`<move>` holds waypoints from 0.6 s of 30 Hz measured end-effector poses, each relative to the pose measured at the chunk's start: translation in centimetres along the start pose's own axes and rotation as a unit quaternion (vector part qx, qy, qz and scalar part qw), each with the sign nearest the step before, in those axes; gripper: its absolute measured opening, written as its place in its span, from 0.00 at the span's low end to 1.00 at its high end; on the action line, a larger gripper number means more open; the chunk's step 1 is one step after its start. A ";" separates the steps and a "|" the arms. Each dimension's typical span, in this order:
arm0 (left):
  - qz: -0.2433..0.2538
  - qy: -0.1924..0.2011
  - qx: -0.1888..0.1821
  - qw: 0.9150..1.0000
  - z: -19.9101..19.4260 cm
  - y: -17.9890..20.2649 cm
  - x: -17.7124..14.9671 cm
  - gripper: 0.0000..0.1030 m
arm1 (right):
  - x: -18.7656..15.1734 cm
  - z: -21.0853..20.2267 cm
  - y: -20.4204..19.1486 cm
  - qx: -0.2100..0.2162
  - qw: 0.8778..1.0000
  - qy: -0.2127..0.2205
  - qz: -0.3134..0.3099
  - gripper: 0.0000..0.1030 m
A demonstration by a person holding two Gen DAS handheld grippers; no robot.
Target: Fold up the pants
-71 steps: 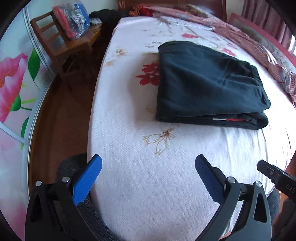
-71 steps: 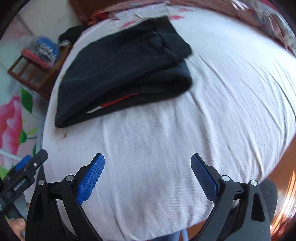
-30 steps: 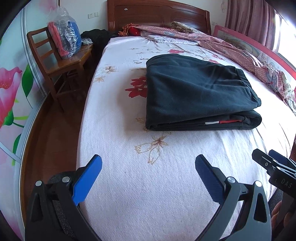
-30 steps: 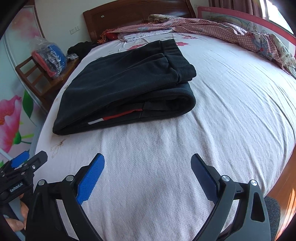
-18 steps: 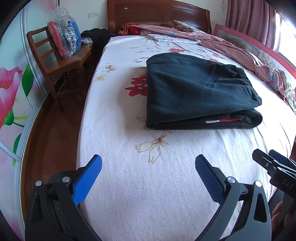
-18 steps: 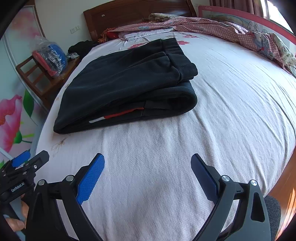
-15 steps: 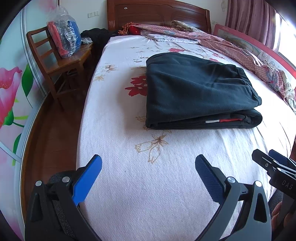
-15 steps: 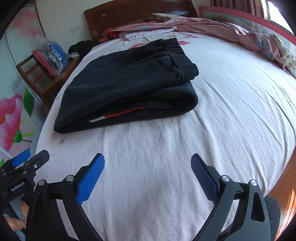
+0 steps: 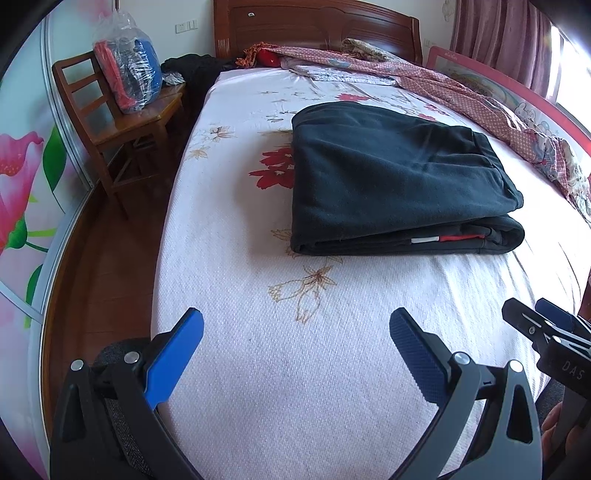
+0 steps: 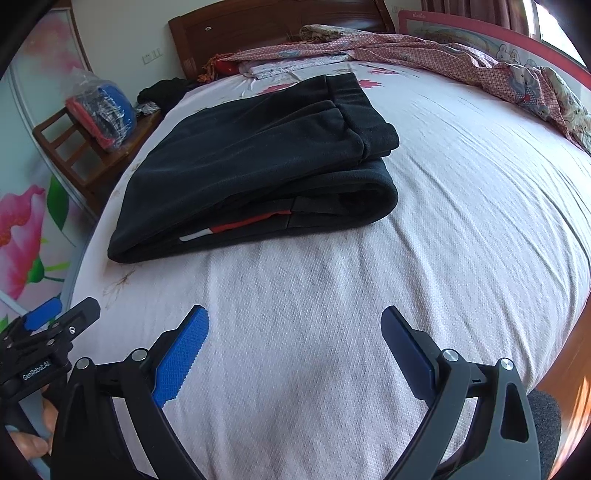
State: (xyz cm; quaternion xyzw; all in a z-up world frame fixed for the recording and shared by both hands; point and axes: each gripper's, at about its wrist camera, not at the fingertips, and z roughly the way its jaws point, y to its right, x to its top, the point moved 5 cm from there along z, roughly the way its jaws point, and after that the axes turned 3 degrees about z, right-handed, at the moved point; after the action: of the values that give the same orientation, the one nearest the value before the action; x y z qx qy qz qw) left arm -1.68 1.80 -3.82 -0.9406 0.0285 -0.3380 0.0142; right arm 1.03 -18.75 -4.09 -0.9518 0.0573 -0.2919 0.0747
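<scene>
Dark pants (image 9: pixel 391 181) lie folded into a thick rectangle on the bed's white flowered sheet (image 9: pixel 295 369), with a red and white stripe showing at the near edge. They also show in the right wrist view (image 10: pixel 255 170). My left gripper (image 9: pixel 295 325) is open and empty, held above the sheet near the bed's foot, well short of the pants. My right gripper (image 10: pixel 293 325) is open and empty too, at the same distance. Each gripper shows at the edge of the other's view.
A wooden chair (image 9: pixel 122 122) with a plastic-wrapped bundle (image 9: pixel 129 74) stands left of the bed by a flowered wardrobe door. A pink checked quilt (image 9: pixel 480 99) lies along the bed's right side. The wooden headboard (image 9: pixel 314 33) is at the back.
Both grippers have pulled back and levelled from 2.4 s ago, so the whole bed shows. In the last second almost nothing has moved.
</scene>
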 end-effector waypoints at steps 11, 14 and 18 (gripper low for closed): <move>0.002 0.000 -0.002 1.000 -0.1 0.1 0.0 0.98 | 0.0 0.0 0.0 0.002 1.000 0.000 0.000 0.91; 0.003 0.000 -0.002 1.000 -0.1 0.1 0.0 0.98 | 0.0 0.0 0.0 0.003 1.000 0.000 0.001 0.91; 0.003 0.001 -0.002 1.000 -0.1 0.2 0.0 0.98 | 0.0 0.0 0.0 0.003 1.000 0.000 0.001 0.91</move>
State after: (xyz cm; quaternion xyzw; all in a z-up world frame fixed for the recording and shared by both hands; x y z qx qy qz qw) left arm -1.76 1.65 -3.78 -0.9403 0.0321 -0.3387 0.0132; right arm 1.05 -18.76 -4.07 -0.9516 0.0571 -0.2917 0.0782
